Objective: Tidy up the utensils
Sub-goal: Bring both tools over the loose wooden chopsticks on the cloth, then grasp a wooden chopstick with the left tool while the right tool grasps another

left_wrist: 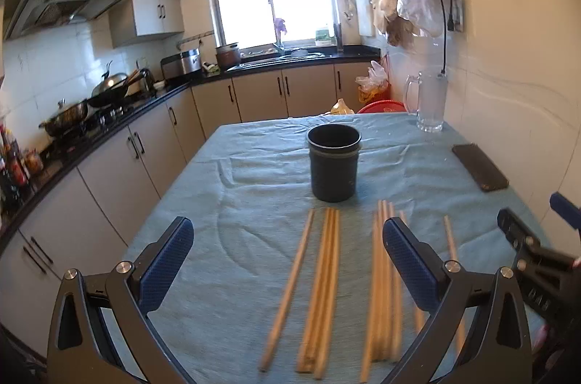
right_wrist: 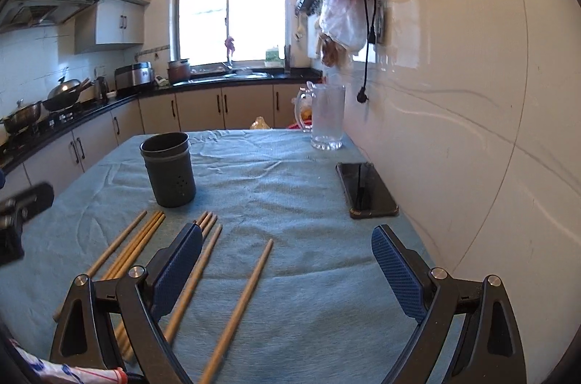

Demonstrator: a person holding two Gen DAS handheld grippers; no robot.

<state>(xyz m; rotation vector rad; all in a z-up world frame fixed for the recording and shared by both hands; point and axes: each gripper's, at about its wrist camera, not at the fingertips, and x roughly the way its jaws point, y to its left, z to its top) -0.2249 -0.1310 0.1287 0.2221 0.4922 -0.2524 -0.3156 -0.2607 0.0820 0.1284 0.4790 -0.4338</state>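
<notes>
Left gripper (left_wrist: 288,260) held low over the near end of the table, pointing straight down its length, blue pads (left_wrist: 167,264) spread wide, nothing between them. Right gripper (right_wrist: 287,269) same pose on the wall side, level, pads (right_wrist: 397,275) wide apart and empty too; its black body shows at the right edge of the left wrist view. Wooden chopsticks (left_wrist: 321,289) lie flat on the blue tablecloth (right_wrist: 290,188), running lengthwise toward the dark utensil holder (left_wrist: 334,162). In the left view a single stick plus a tight bundle of three sit between the left pads, below them; a second bundle lies under and just beside the left gripper's right finger, with one more stick farther right. In the right view one loose chopstick (right_wrist: 241,304) lies between the right pads, nearer the left one, and the rest trail off to the left past that finger. Holder stands upright just beyond the chopstick tips, looks empty. Glass pitcher (right_wrist: 326,117) at the far wall-side corner, dark phone (right_wrist: 365,189) flat near the wall.
</notes>
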